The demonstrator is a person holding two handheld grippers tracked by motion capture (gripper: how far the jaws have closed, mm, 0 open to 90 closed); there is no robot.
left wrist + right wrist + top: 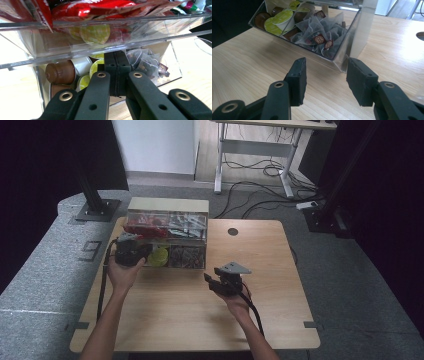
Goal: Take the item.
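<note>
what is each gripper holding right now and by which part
The right gripper holds nothing; its jaws stand open above the table. The left gripper is shut at the clear organizer's lower drawer; whether it pinches anything cannot be told.

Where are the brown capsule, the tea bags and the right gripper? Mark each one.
brown capsule (60, 72), left gripper view, on its rounded side.
tea bags (318, 37), right gripper view, on a mesh pyramid.
right gripper (325, 81), right gripper view, midway between its parted tips.

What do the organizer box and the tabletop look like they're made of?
Organizer box: clear, glossy rigid plastic, probably acrylic; the capsules and tea bags show through its walls. Tabletop: pale wood grain with a matte finish, possibly laminate rather than solid wood.
</note>
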